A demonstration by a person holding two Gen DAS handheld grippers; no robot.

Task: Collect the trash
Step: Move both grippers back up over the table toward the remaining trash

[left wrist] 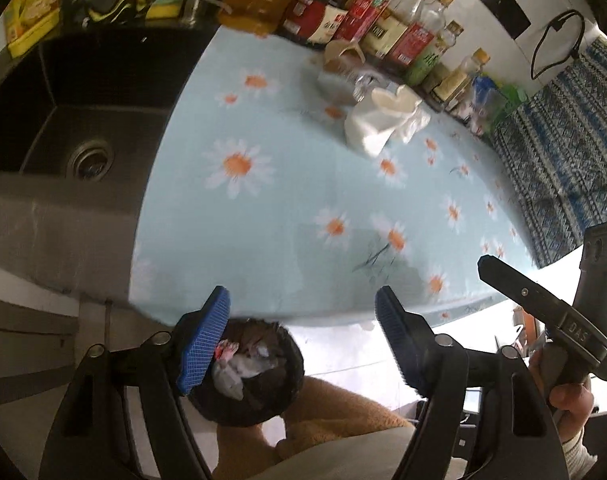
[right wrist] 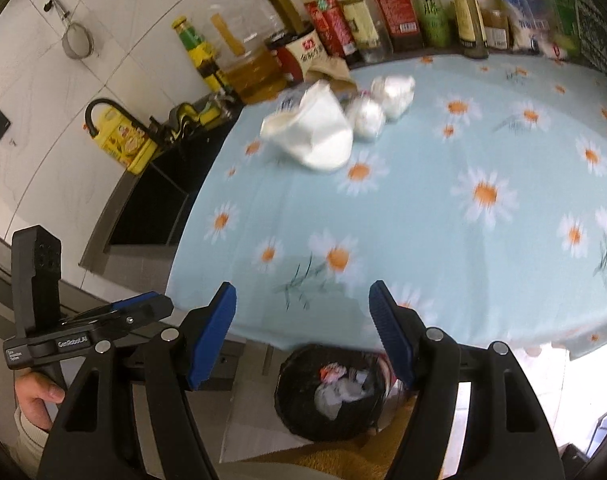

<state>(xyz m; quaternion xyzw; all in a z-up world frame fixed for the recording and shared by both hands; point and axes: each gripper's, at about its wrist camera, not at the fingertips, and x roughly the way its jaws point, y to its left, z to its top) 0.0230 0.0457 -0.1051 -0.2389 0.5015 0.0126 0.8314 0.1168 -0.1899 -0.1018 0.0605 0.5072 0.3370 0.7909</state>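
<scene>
A black trash bin point(left wrist: 255, 376) point(right wrist: 331, 392) stands on the floor below the counter's front edge, with crumpled white and red scraps inside. My left gripper point(left wrist: 303, 340) hangs open above it, nothing between its blue pads. My right gripper point(right wrist: 303, 336) is open too and empty, over the counter edge and the bin. Far back on the daisy-print cloth point(left wrist: 287, 184) point(right wrist: 423, 208) lie a crushed white paper cup point(left wrist: 379, 120) point(right wrist: 319, 128), a crumpled white wad point(right wrist: 395, 92), a clear plastic ball point(right wrist: 367, 118) and a brown paper scrap point(left wrist: 339, 54) point(right wrist: 331, 70).
A dark sink point(left wrist: 87, 96) point(right wrist: 155, 208) lies left of the cloth. Several sauce and oil bottles point(left wrist: 383, 20) point(right wrist: 343, 20) line the back wall. A patterned blue cloth point(left wrist: 563, 140) covers the right end. A hand point(left wrist: 571, 396) holds the right gripper's handle, and another hand point(right wrist: 35, 396) the left one's.
</scene>
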